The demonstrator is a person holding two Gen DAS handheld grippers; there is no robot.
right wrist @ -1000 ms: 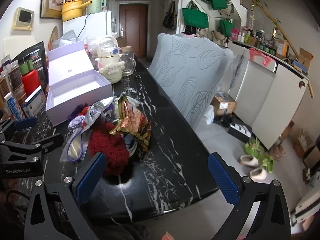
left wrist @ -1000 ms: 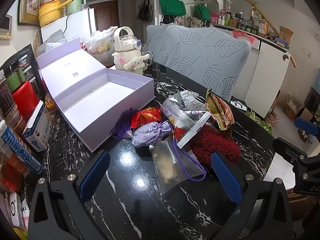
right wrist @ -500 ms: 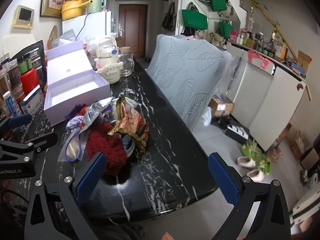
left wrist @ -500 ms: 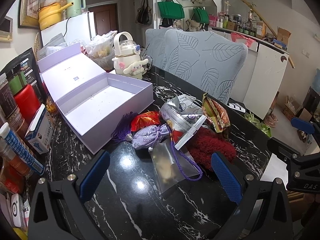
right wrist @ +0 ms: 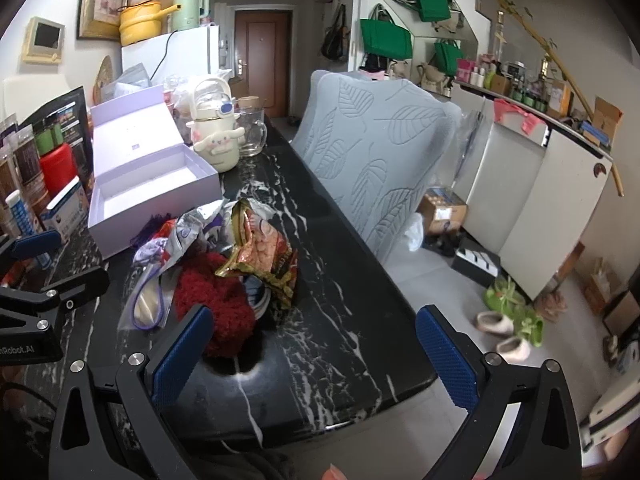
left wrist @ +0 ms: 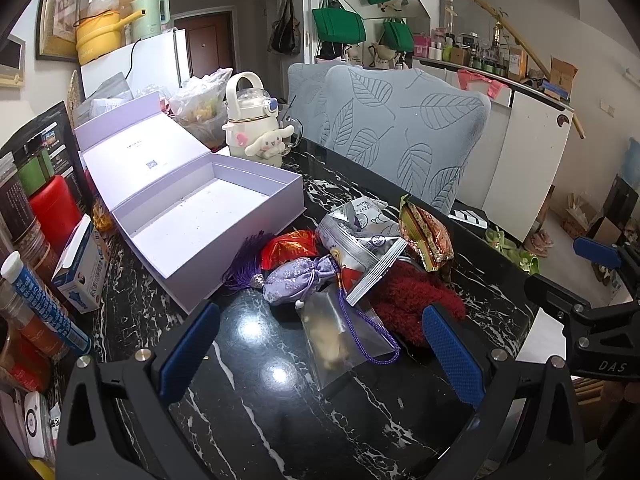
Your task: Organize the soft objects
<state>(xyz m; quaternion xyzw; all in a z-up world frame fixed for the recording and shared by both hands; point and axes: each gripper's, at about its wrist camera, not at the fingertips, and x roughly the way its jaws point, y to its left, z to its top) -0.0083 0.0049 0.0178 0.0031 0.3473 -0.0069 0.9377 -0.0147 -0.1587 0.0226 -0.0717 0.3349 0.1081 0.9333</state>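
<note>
Black marble table runs under both grippers and carries everything. Grey leaf-pattern chair back stands past the far table edge, ahead and right of the left fingers.

Open lilac box, lid folded back, sits ahead and left of the left gripper's left finger, nothing visible inside. White Cinnamoroll bottle stands just beyond the box's far corner.

Soft-object pile lies straight ahead between the left gripper's fingers, just beside the box's near right corner:
- red fuzzy item, touching or just ahead of the left gripper's right fingertip; in the right wrist view it sits just ahead of that gripper's left fingertip
- silver foil pouch, on top of the pile
- gold-red snack bag, far right of the pile, leaning on the fuzzy item
- clear zip bag, nearest the left gripper, flat on the table with a purple cord looped over it
- lilac drawstring pouch, left of the zip bag
- red foil packet, behind the pouch
- purple tassel, against the box wall

Left gripper: fingers spread wide, nothing held, hovering low over the table. Right gripper: fingers spread wide, nothing held, pile ahead-left of it, right finger out past the table edge over the floor.
</note>
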